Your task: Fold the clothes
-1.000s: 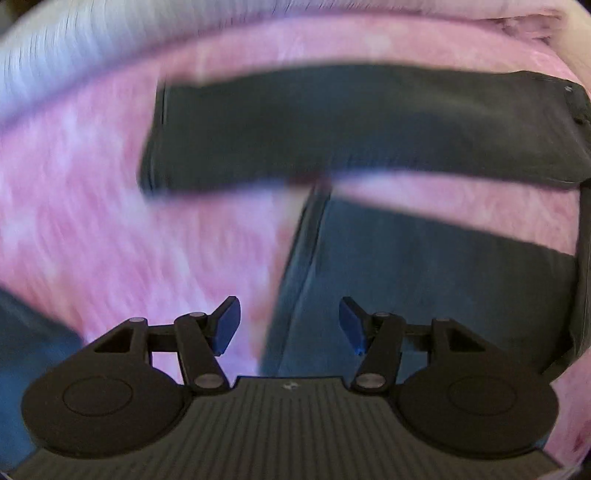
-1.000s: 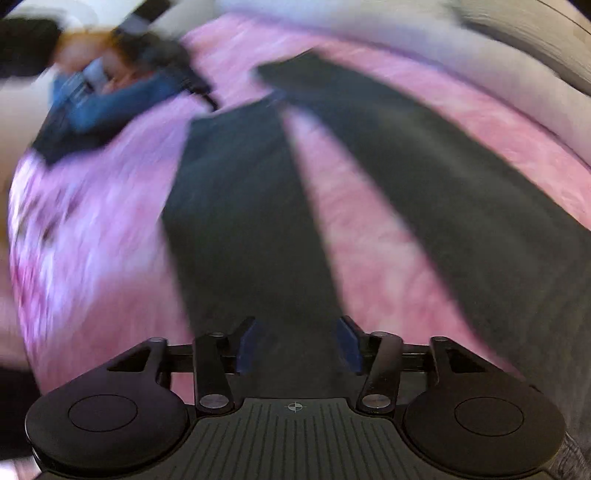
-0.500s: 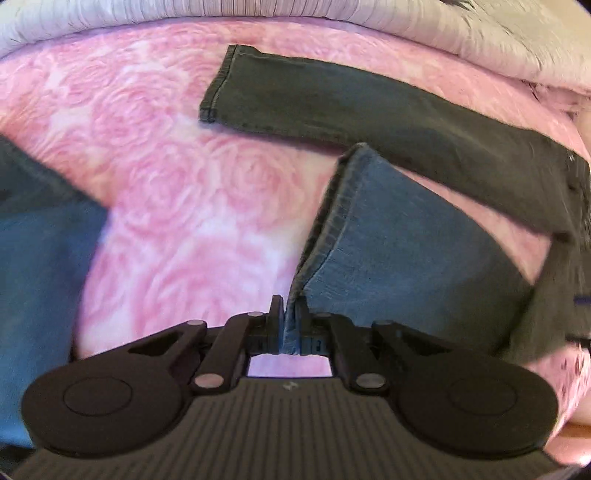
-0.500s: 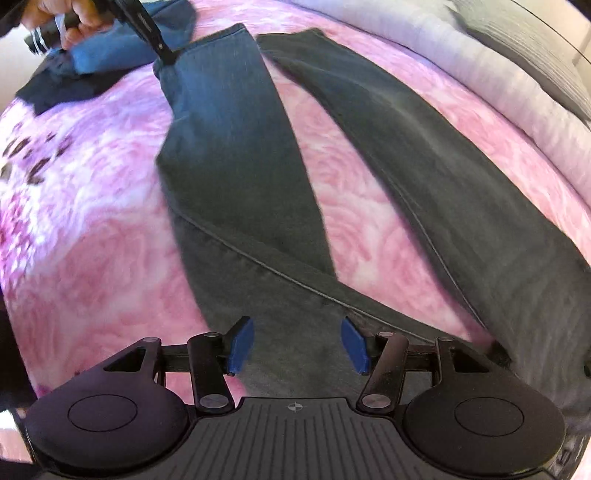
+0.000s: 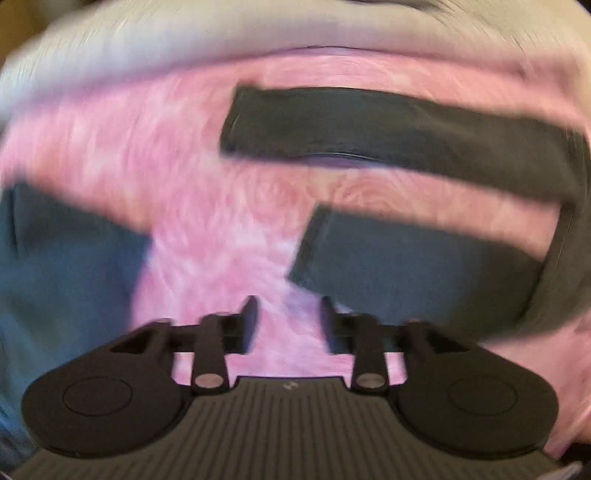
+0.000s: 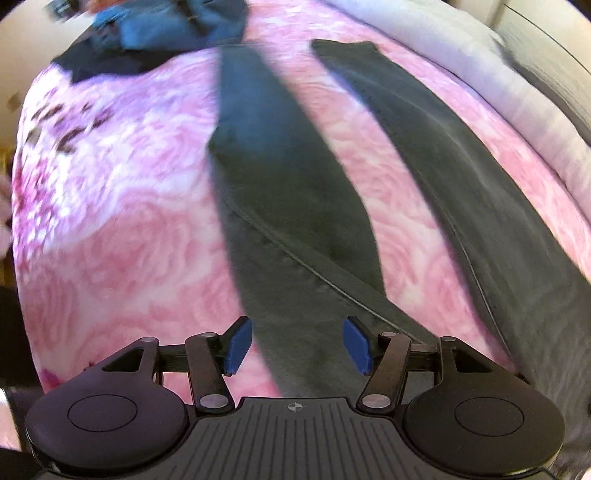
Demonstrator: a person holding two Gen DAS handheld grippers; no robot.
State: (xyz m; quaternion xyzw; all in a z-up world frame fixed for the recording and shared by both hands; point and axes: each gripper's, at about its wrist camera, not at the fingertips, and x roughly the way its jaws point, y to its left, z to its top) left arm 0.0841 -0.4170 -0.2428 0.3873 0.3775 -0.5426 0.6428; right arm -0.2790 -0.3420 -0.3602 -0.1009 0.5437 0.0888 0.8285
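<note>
Lying spread on the pink bedspread (image 6: 110, 229), the dark jeans (image 6: 291, 192) look untouched, though blurred; left tongs (image 5: 290, 319) and right tongs (image 6: 297, 345) both gape wide, empty.

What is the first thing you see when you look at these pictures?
The pair of dark jeans jumps out first, its two legs spread apart like a V across the pink rose-patterned blanket. At the far left corner lies a bunched blue garment. Low in each view, the left gripper and the right gripper have their jaws open, holding nothing.
</note>
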